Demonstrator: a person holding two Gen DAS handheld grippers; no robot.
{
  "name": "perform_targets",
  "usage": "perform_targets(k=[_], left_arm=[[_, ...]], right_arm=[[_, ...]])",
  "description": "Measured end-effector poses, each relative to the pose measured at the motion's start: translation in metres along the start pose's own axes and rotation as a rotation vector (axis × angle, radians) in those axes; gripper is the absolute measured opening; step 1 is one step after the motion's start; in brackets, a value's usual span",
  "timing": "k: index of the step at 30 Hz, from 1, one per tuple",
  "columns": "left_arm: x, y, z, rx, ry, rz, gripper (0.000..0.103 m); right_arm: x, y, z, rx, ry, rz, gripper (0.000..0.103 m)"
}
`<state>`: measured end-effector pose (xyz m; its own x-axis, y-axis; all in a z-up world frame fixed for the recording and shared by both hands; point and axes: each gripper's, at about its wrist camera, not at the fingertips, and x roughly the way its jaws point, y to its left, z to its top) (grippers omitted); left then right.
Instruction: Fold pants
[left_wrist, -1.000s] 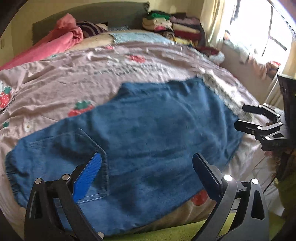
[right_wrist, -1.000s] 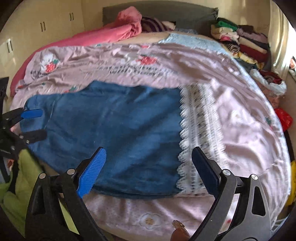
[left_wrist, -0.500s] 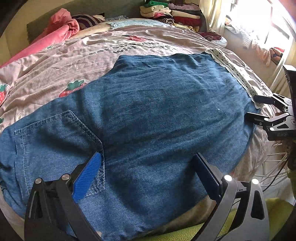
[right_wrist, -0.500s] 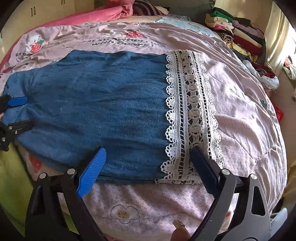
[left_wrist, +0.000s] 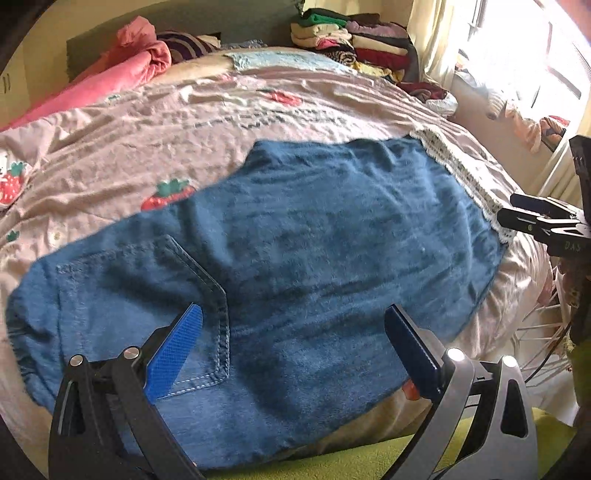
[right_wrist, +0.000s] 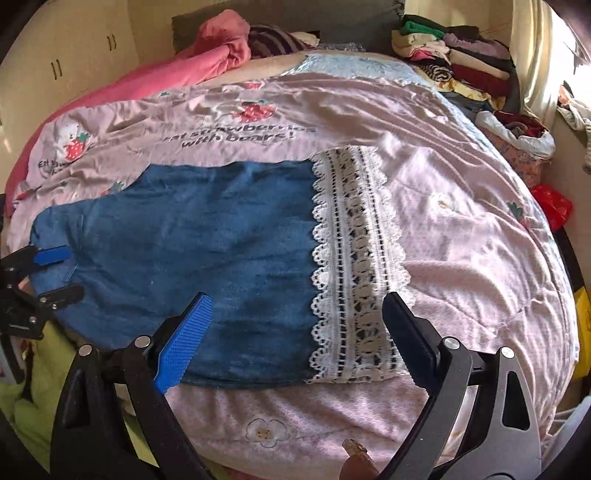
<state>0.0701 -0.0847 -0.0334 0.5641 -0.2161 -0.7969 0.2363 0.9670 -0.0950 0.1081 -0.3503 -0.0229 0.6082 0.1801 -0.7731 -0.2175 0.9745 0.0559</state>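
Observation:
Blue denim pants (left_wrist: 314, 251) lie flat across the pink bedspread, back pocket (left_wrist: 147, 295) at the left, white lace hem (right_wrist: 354, 266) at the right. My left gripper (left_wrist: 291, 343) hovers open over the pocket end near the bed's front edge, holding nothing. My right gripper (right_wrist: 295, 328) hangs open above the lower edge of the pants (right_wrist: 207, 251), beside the lace hem. Each gripper shows in the other's view: the right gripper (left_wrist: 517, 214) at the hem end, the left gripper (right_wrist: 61, 273) at the waist end.
The pink strawberry-print bedspread (right_wrist: 461, 229) covers the bed. A pink blanket (left_wrist: 122, 70) and striped cloth lie at the headboard. Stacks of folded clothes (right_wrist: 461, 62) stand at the back right. Green cloth (left_wrist: 369, 461) lies below the bed's front edge. A window (left_wrist: 535, 55) is right.
Both grippers dipped close to the pants half a second ago and have now pulled back and up. The pants lie in the same place; both grippers stayed open.

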Motion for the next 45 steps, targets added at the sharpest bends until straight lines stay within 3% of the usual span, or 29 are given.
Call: perform_targets(k=[15,25,35,41,45], left_arm=[[-0.039,-0.006,0.030,0.016,-0.089,-0.025,0.098],[-0.036,-0.017,0.071,0.070,-0.109,-0.020,0.098],[0.011,-0.042,0.116,0.144,-0.069,-0.050,0.098],[0.055,-0.064,0.142,0.213,-0.017,-0.141,0.098],[0.086,-0.084,0.159,0.301,0.013,-0.151,0.098]], right_arm=[[-0.027,-0.027,0.009,0.054,-0.067,-0.025,0.090],[-0.030,-0.047,0.006,0.088,-0.080,-0.023,0.090],[-0.004,-0.060,-0.007,0.155,-0.021,0.051,0.090],[0.014,-0.058,-0.016,0.178,0.020,0.111,0.090],[0.023,-0.061,-0.018,0.195,0.032,0.128,0.090]])
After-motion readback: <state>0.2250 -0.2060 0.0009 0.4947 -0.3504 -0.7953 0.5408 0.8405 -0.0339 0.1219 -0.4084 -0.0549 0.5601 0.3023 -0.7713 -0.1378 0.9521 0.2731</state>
